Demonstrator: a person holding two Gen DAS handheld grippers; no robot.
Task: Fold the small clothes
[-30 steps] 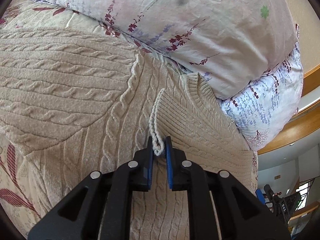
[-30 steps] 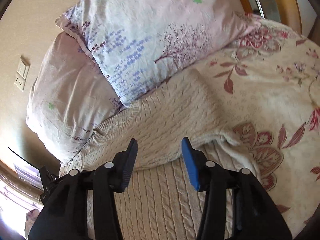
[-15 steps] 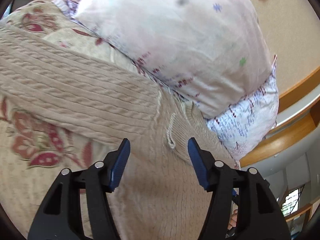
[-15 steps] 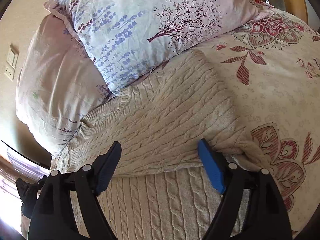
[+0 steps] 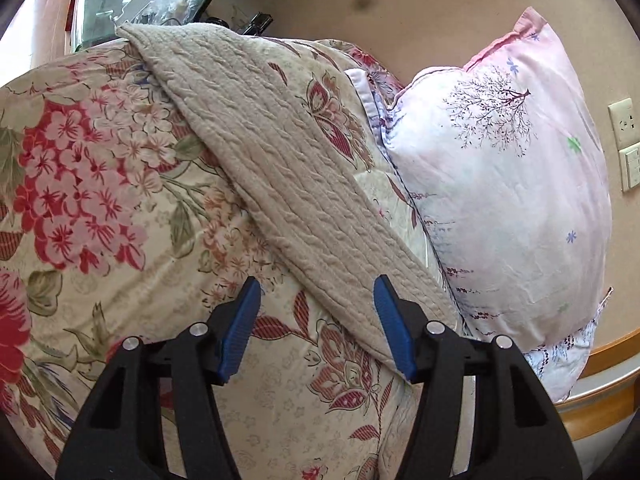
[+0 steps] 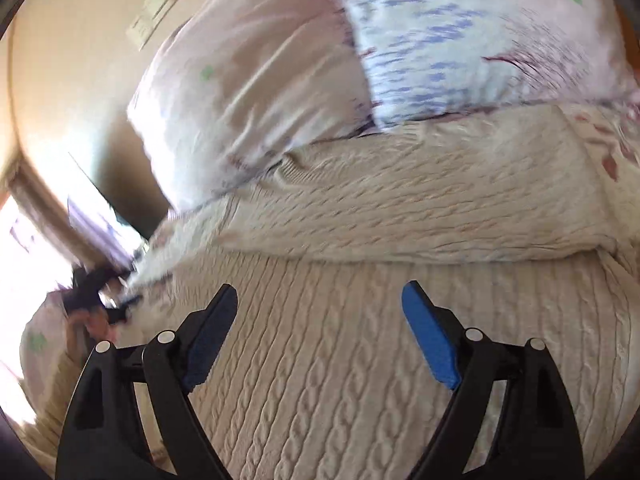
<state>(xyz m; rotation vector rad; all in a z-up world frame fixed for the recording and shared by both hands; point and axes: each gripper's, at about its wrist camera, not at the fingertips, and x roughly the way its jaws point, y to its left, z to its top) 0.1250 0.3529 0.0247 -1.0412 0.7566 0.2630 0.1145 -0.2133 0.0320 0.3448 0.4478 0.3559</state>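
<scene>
The cream cable-knit sweater (image 6: 400, 340) lies on the floral bedspread (image 5: 100, 200) against the pillows (image 5: 500, 200), one sleeve (image 5: 288, 184) stretched out. The left tool (image 5: 316, 328) hangs part open and empty; the right tool (image 6: 320, 332), blurred, is opening, seemingly empty. Take the sleeve's end squarely, then fold it across the body.

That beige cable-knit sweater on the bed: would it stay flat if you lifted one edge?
Probably not. The beige cable-knit sweater already lies folded over itself, so it likely droops. Its thick, textured knit suggests some weight and little slipperiness.
</scene>
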